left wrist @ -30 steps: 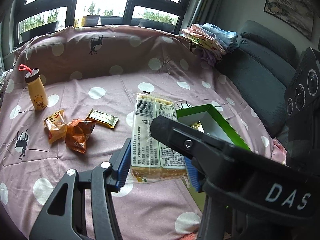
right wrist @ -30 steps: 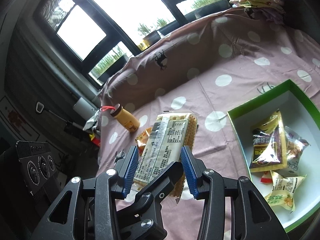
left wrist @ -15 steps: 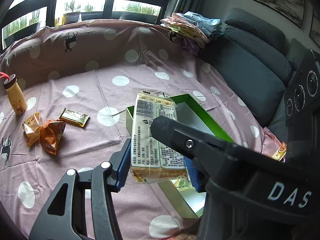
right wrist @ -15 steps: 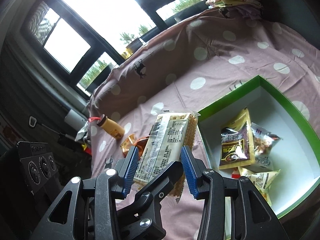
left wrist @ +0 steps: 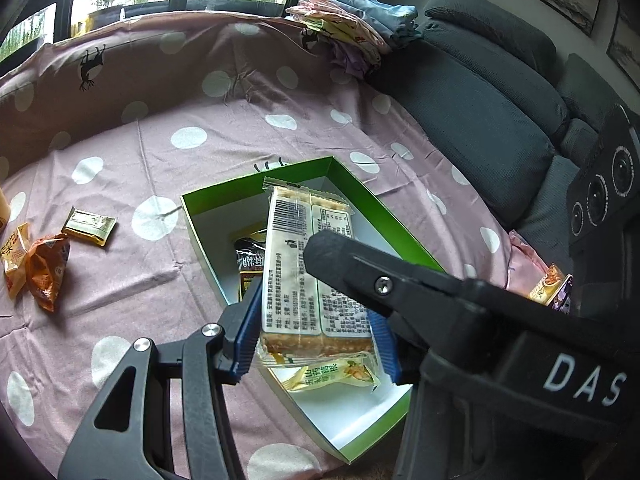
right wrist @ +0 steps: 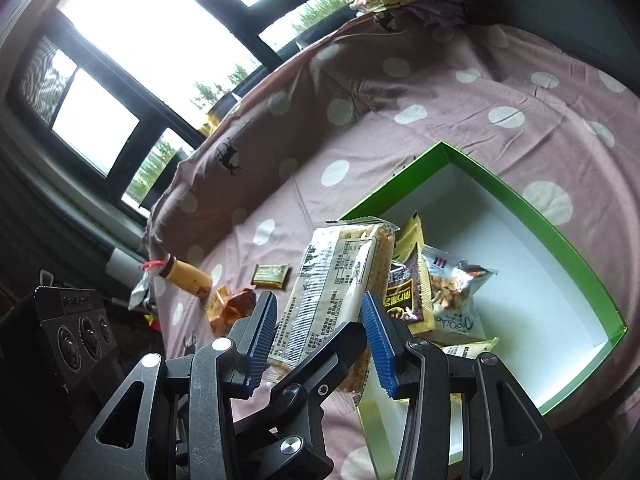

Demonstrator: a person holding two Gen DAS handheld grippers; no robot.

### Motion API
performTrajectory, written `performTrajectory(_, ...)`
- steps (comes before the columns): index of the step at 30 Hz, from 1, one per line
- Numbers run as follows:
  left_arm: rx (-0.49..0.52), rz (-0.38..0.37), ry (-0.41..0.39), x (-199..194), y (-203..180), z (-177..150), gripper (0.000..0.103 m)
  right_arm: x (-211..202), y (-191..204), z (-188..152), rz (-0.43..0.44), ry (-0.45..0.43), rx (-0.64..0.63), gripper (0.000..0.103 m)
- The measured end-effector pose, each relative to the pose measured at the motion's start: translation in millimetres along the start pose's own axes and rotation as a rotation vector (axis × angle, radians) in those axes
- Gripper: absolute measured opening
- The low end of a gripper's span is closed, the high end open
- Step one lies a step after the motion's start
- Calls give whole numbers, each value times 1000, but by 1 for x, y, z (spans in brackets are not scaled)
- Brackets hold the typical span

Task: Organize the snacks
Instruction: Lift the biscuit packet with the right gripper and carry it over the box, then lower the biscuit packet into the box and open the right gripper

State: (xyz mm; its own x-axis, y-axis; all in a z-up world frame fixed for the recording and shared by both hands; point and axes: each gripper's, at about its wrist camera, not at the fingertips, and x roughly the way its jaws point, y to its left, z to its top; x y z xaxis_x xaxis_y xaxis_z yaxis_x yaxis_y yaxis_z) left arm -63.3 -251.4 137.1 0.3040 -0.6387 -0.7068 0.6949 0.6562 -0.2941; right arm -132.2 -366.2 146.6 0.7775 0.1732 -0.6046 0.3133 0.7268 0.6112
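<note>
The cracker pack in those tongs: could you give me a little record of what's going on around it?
held item: cracker pack
held by: left tongs and right tongs, both clamped on it
position: above the green box
in box: several snack packets, including a dark one
outside box: gold packet, orange packets, small bottle on the spotted cloth

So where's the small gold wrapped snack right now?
In the left wrist view, the gold snack lies on the spotted sheet, left of the green box, beside the orange packets.

Pink polka-dot bedspread [left wrist: 224, 120] with green box [left wrist: 360, 196], loose snack packets [left wrist: 90, 226], small bottle [right wrist: 188, 278].
</note>
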Motion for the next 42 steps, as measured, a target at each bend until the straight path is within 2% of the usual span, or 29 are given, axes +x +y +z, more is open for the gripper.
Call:
performTrajectory(14,-26,-36,75,30,-3,-2,49,9,-31,3,-26,45,63,48)
performTrajectory(42,-58,-65,193,67,1,-7,49,30,-58,4,-87,111,124,48)
